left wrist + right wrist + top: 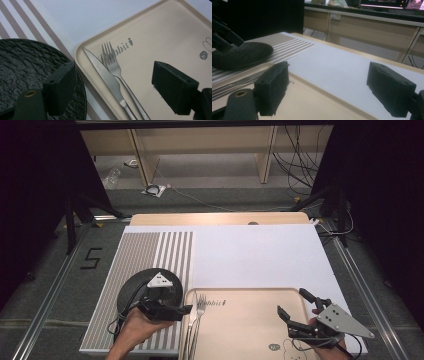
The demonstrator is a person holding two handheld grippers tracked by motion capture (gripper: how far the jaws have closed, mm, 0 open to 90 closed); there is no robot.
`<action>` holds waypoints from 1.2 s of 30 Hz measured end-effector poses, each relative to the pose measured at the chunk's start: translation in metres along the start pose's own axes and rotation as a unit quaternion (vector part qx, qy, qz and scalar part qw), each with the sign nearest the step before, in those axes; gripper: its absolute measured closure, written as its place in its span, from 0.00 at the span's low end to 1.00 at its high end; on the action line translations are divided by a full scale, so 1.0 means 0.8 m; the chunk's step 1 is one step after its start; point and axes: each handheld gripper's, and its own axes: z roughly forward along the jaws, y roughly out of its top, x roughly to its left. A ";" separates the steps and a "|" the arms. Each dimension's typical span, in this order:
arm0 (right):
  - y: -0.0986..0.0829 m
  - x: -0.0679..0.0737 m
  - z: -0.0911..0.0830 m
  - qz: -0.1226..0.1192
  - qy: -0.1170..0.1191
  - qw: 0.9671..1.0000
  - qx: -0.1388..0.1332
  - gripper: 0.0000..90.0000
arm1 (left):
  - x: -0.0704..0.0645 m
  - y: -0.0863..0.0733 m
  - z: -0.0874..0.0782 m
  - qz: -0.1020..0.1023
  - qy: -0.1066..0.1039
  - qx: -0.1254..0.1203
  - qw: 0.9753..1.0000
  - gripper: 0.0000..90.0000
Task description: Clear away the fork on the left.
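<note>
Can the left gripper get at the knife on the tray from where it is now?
Probably yes: the left gripper is open right above the knife, nothing between. The fork lies against it, so grabbing only the knife looks tricky.

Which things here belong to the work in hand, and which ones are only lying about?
In the work:
- knife and fork, side by side on the beige tray
- left tongs, open above them
- black plate on the striped mat

Lying about:
- right tongs, open, holding nothing
- cables and plastic bottle on the floor
</note>
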 end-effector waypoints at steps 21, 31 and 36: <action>0.000 0.001 0.000 0.000 0.000 1.000 0.001 0.21 | 0.024 -0.020 -0.018 -0.047 0.031 -0.015 0.998 0.21; 0.000 0.000 0.001 0.000 0.001 1.000 0.001 0.21 | 0.033 -0.027 -0.025 -0.068 0.041 -0.024 0.997 0.21; 0.000 0.000 0.001 0.001 0.002 1.000 0.002 0.21 | 0.037 -0.032 -0.029 -0.080 0.047 -0.029 0.995 0.21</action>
